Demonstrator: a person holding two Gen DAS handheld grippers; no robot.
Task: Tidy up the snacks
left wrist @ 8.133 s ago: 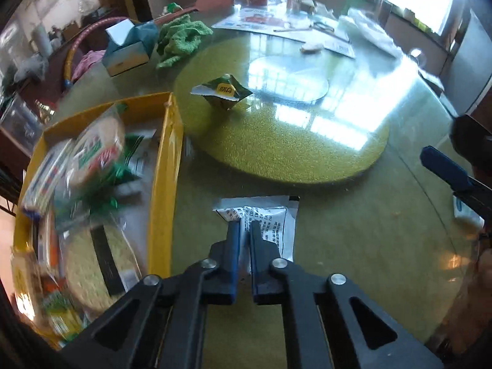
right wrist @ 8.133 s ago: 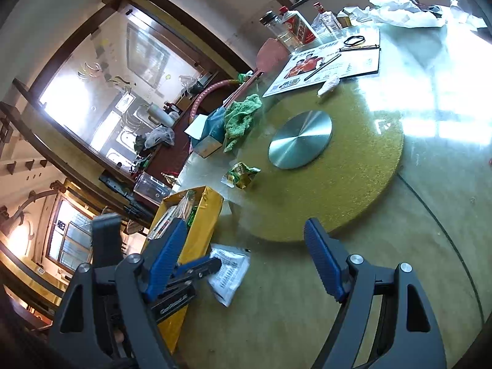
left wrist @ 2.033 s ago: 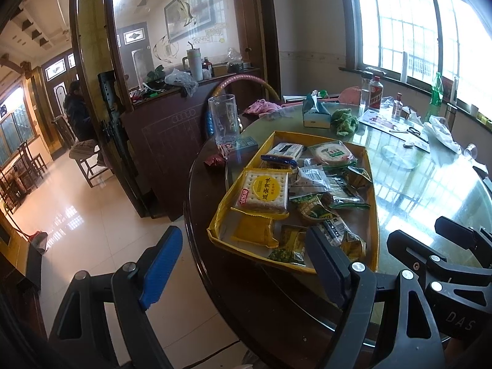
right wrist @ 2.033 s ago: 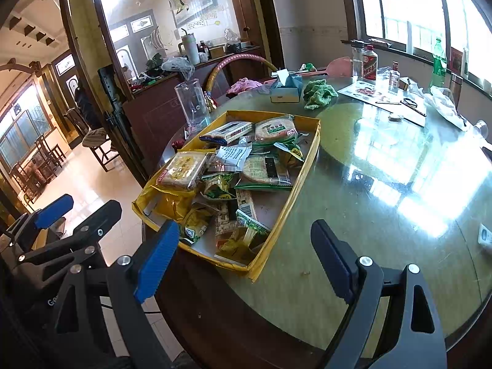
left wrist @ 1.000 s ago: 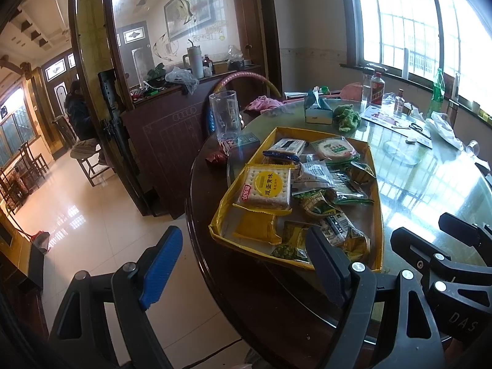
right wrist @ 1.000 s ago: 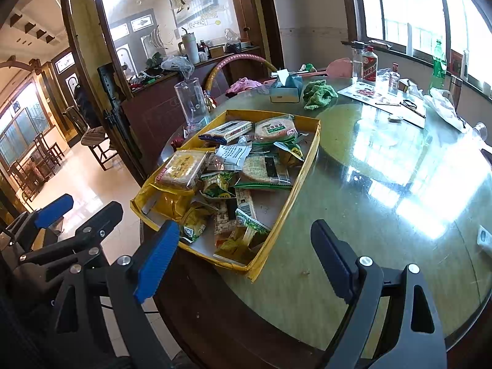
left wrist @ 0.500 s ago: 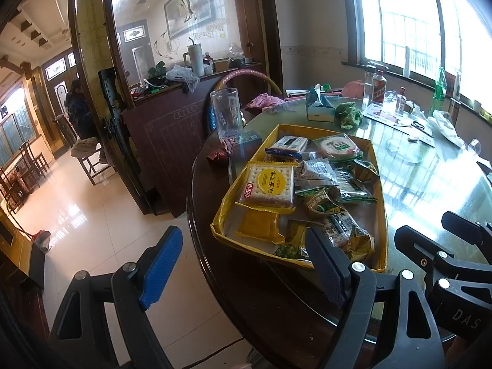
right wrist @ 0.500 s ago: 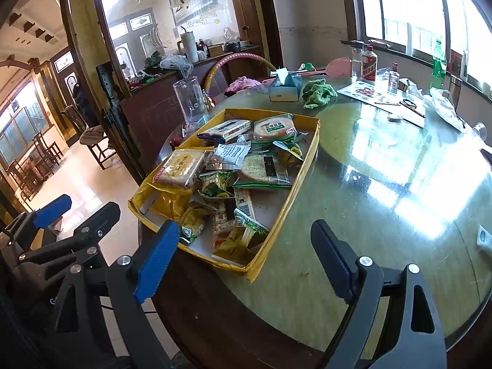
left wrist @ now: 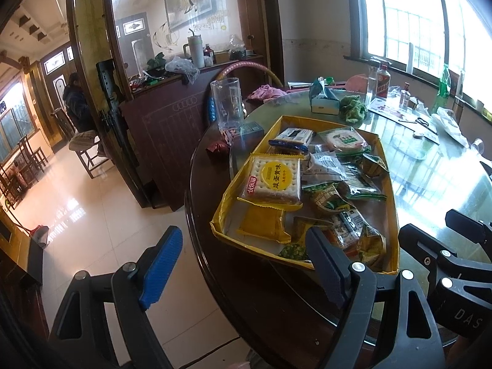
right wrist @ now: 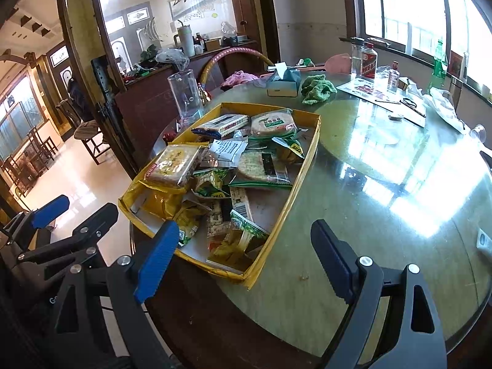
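Note:
A yellow tray [left wrist: 394, 212] [right wrist: 310, 150] full of snack packets sits at the near edge of the round glass-topped table. A square cracker pack [left wrist: 273, 181] [right wrist: 175, 164] lies at its near left. A white sachet [right wrist: 227, 149] and a round rice cracker [right wrist: 270, 124] lie among the packets. My left gripper [left wrist: 243, 264] is open and empty, held off the table edge in front of the tray. My right gripper [right wrist: 246, 261] is open and empty, just before the tray's near corner. Each gripper shows at the edge of the other's view.
A clear glass jug [right wrist: 186, 97], a tissue box [right wrist: 283, 81] and a green cloth [right wrist: 316, 89] stand behind the tray. Bottles [right wrist: 367, 61], papers and scissors lie at the far window side. A dark cabinet [left wrist: 166, 129] and tiled floor lie left of the table.
Eight seconds ago my left gripper was shut on a white sachet on the table; now it is open and the sachet lies in the tray. Both grippers have pulled back; lately they drift only slightly.

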